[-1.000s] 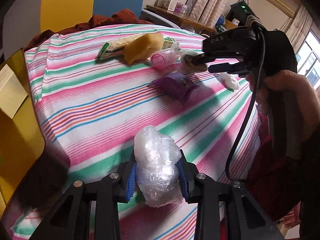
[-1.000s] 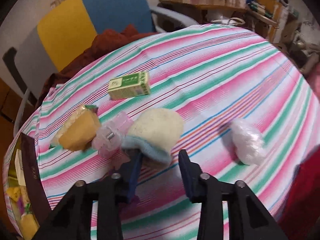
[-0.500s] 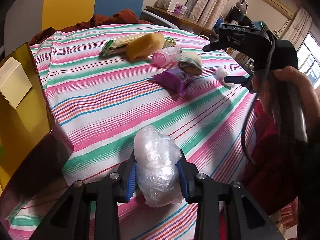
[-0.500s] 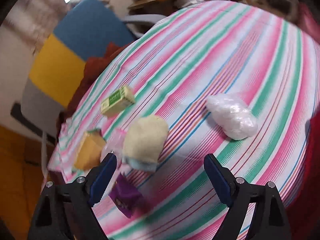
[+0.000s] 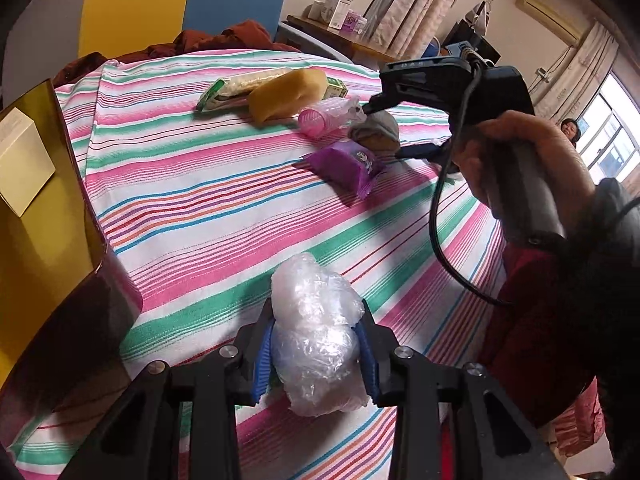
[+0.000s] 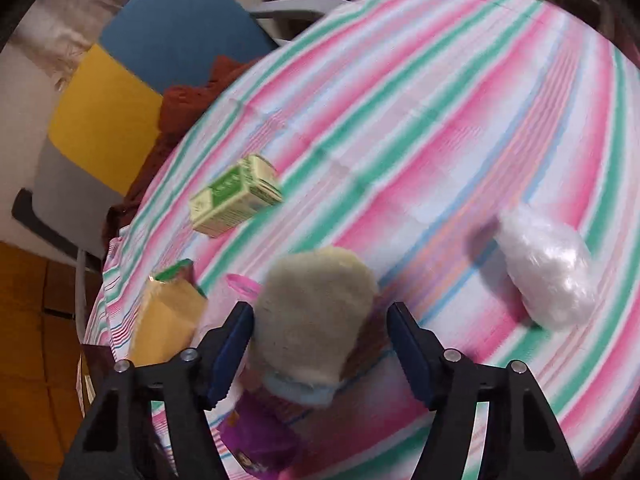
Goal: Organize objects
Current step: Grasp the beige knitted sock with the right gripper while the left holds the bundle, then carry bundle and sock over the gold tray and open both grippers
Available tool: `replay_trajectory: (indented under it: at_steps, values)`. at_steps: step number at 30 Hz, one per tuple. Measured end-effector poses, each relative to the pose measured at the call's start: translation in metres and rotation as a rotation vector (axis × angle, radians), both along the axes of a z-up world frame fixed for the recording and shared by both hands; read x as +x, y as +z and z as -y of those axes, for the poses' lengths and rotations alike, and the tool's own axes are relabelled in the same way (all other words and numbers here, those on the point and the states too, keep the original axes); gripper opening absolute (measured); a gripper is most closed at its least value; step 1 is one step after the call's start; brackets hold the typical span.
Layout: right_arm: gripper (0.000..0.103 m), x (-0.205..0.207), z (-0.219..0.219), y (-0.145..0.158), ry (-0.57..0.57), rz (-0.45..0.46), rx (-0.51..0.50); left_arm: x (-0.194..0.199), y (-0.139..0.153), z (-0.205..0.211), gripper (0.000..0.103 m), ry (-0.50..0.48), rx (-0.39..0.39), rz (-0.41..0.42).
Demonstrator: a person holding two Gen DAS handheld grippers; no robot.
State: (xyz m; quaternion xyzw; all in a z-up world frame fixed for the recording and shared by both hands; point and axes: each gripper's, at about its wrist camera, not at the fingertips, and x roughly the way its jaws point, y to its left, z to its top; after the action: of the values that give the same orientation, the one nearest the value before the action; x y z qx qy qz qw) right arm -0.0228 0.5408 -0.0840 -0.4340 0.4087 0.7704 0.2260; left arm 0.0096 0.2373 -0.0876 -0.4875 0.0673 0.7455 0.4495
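Fingers on the left gripper point(image 5: 316, 354) are pinching a crinkled clear plastic bundle point(image 5: 316, 332), held just above the striped table point(image 5: 208, 208); off to their left stands a yellow bag point(image 5: 44, 240) with a pale box point(image 5: 22, 160) inside, likely the drop spot, so the next move looks like a swing left and a release over its rim. Right gripper point(image 6: 320, 350) has its fingers spread wide, straddling a beige fuzzy mitt point(image 6: 316, 312) without yet touching both sides; a squeeze is what that calls for, and a clean one, since a purple packet point(image 6: 256, 436) sits just below and a pink curler point(image 6: 242, 284) beside the left finger. Only the right wrist view shows a second white plastic bundle point(image 6: 544, 268) out to the right and the green carton point(image 6: 234, 196) beyond; only the left wrist view shows the bag and the hand point(image 5: 532, 168) on the right gripper's handle.
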Motion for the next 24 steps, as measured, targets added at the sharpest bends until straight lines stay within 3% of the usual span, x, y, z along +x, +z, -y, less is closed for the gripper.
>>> replay_trajectory:
  at_steps: [3, 6, 13, 24]
  values:
    - [0.057, -0.007, 0.005, 0.000, 0.033, 0.024, 0.036, 0.000, -0.001, -0.001, 0.037, -0.002, 0.001, -0.006]
    - [0.054, -0.005, 0.011, 0.006, 0.038, 0.025, 0.065, 0.000, 0.000, -0.002, 0.036, -0.003, -0.001, -0.015]
    - [0.054, 0.031, 0.032, 0.056, 0.004, -0.037, 0.272, 0.006, 0.018, 0.004, 0.035, -0.004, 0.030, -0.055]
    - [0.055, 0.053, 0.082, 0.103, 0.187, -0.173, 0.324, 0.007, 0.074, 0.048, 0.035, 0.091, 0.140, -0.136]
